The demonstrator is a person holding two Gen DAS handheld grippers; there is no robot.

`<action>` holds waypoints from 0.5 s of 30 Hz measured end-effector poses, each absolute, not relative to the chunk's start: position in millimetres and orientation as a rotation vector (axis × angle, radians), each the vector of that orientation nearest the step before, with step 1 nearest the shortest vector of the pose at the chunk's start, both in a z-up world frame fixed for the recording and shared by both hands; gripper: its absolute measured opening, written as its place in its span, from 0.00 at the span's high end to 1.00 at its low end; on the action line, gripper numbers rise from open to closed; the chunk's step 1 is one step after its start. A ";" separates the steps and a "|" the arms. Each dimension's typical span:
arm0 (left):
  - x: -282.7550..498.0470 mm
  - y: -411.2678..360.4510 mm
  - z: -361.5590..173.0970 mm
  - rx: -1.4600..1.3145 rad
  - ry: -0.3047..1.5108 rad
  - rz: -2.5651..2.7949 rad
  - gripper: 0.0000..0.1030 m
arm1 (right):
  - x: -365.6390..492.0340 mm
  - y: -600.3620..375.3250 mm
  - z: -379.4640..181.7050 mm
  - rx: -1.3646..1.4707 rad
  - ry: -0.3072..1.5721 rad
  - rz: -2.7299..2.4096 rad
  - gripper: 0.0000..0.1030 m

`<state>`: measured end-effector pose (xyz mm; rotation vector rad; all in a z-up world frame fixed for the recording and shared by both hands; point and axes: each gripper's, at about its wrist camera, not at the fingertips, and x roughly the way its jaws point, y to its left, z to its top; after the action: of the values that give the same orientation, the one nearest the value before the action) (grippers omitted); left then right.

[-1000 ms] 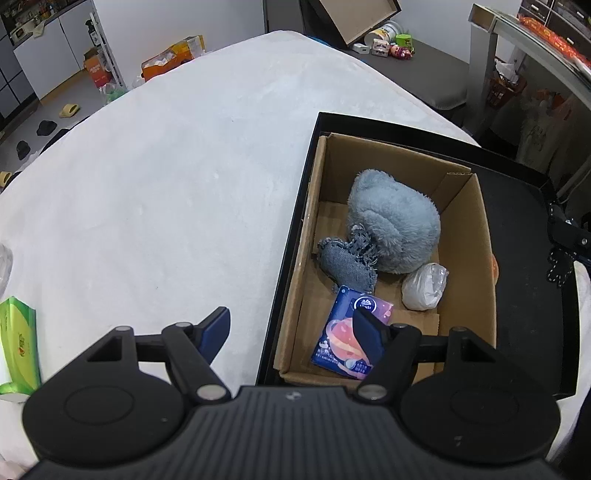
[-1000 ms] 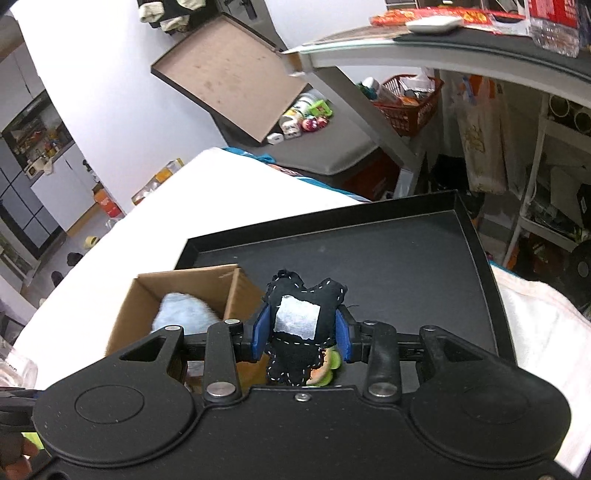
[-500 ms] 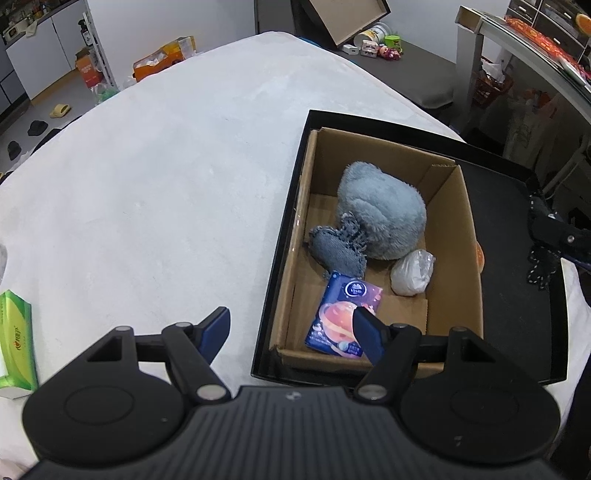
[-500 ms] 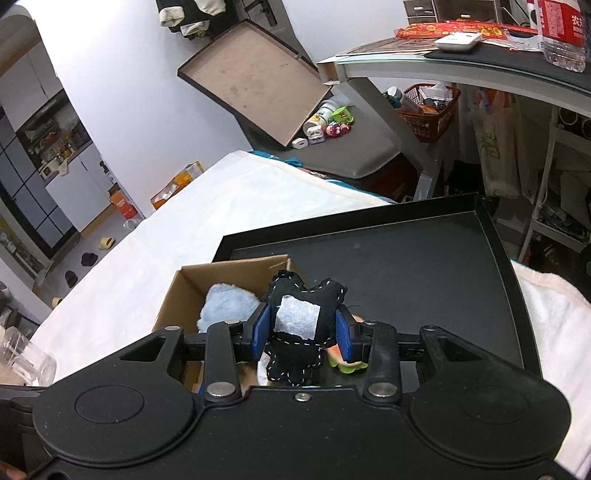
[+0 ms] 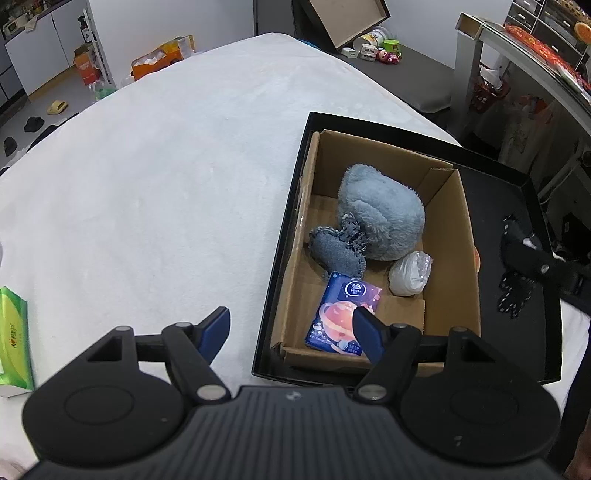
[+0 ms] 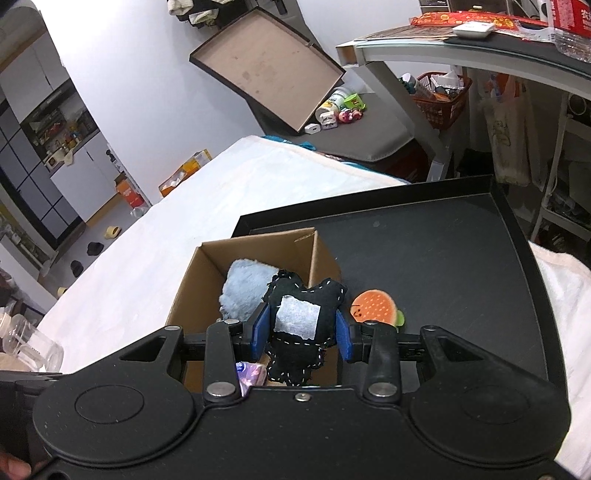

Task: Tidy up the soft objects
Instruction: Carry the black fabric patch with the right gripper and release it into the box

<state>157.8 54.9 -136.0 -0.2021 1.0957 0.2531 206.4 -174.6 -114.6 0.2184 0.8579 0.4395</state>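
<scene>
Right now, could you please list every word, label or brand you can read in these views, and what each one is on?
"Vinda": on the white round logo of the blue tissue pack in the cardboard box.
Green tissue pack: red script, too blurred to read.
Red packaging on the desk: white characters, cut off and unreadable.
Nothing else is legible.

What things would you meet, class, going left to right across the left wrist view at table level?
Green tissue pack → white cloth → cardboard box → black tray → right gripper.
</scene>
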 end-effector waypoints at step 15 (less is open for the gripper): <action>157.6 60.7 -147.3 -0.224 1.097 0.240 0.31 | 199.1 -150.2 -126.5 0.156 0.915 0.475 0.64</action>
<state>157.6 60.7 -147.3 -0.2243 1.0972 0.2402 199.1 -150.2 -126.5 0.1560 0.9152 0.4749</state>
